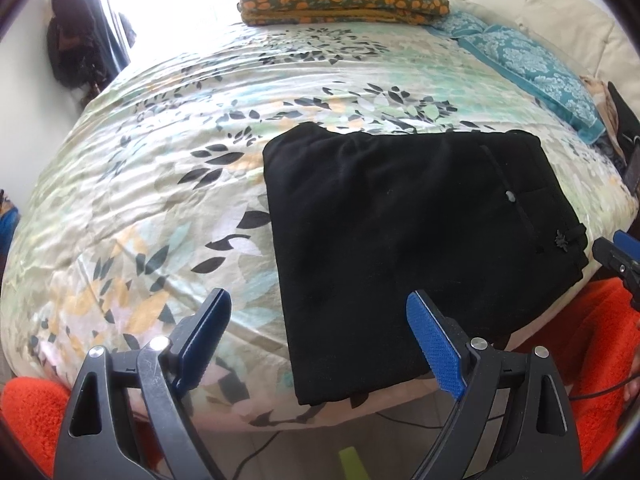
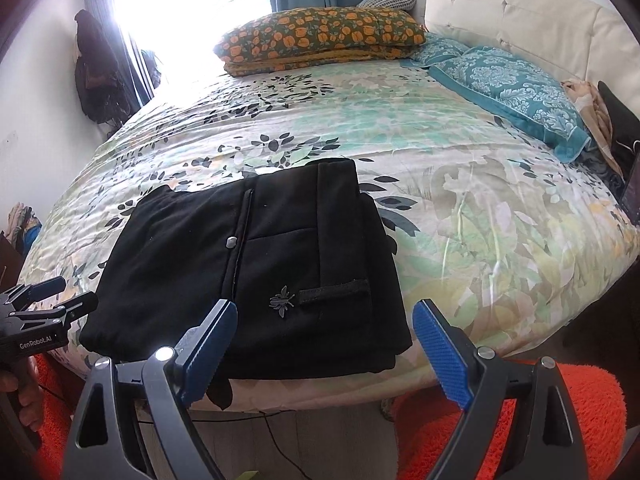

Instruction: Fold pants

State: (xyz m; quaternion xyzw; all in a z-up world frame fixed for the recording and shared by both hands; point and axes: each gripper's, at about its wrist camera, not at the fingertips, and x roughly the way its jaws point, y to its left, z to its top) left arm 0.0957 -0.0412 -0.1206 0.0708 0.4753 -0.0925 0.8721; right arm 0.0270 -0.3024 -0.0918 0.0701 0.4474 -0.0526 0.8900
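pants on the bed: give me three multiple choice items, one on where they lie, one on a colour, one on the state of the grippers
1. Where do the pants lie?
A. at the near edge of the bed
B. on the pillows by the headboard
C. on the floor

2. What colour are the pants?
A. teal
B. black
C. orange

3. How do the left gripper and right gripper stand?
A. both shut on the pants
B. one open, one shut
C. both open, holding nothing

Answers:
1 A: the folded cloth rests on the floral cover at the near edge, one corner hanging over it.
2 B: the cloth is black in both wrist views.
3 C: each pair of blue fingers is spread wide with nothing between them.
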